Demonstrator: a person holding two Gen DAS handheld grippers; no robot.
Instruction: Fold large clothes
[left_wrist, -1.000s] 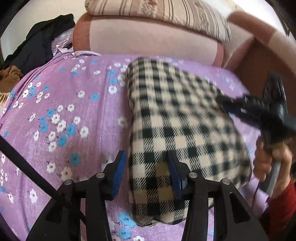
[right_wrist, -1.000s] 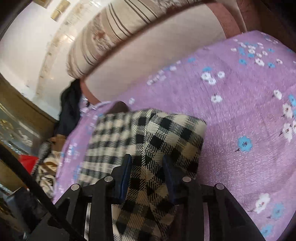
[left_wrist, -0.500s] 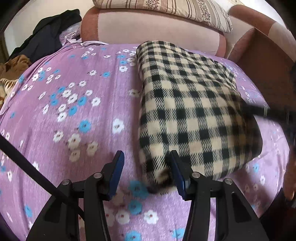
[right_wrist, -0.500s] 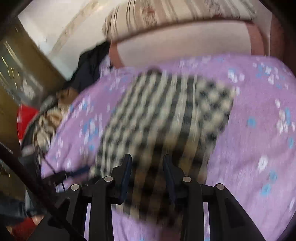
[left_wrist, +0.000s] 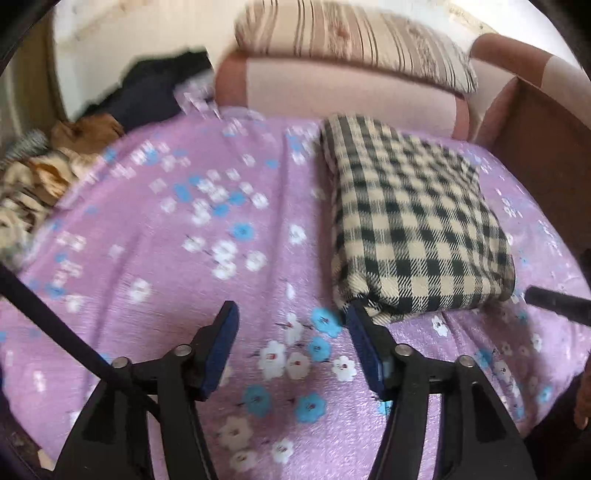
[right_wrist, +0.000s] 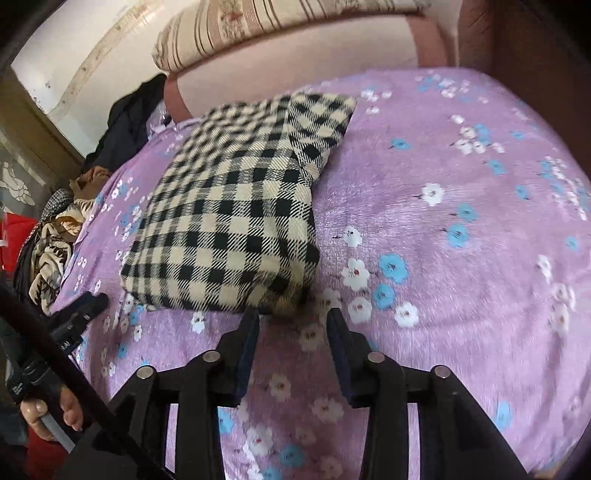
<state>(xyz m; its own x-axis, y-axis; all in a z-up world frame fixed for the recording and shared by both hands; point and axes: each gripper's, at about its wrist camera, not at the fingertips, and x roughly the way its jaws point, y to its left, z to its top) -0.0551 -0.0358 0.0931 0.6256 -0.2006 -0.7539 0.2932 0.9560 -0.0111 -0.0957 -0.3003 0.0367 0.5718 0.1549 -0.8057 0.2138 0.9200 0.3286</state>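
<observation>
Left wrist view takes in the bed, spread with a purple flowered blanket (left_wrist: 155, 280), a pink headboard bolster (left_wrist: 332, 92) and a striped pillow (left_wrist: 354, 37) behind it. On the blanket lies the checked garment (left_wrist: 417, 221), folded into a thick rectangle, its near edge just beyond the left claw (left_wrist: 291, 317). That claw hangs with its jaws spread and nothing between them; the right pad sits just beside the bundle's corner, whether touching I cannot tell.

In the right wrist view the same garment (right_wrist: 236, 210) shows a second layer poking out at the far end, and the right claw (right_wrist: 293, 325) hovers at the near corner, jaws apart and empty.

The fold looks done or nearly so. To finish well, I judge both claws should lift clear straight up, so no pad snags the loose lower layer. Any tidying should press the top flat rather than tug an edge, since the stacked layers would likely slide apart.

A heap of other clothes (right_wrist: 55, 236) sits at the bed's side.
</observation>
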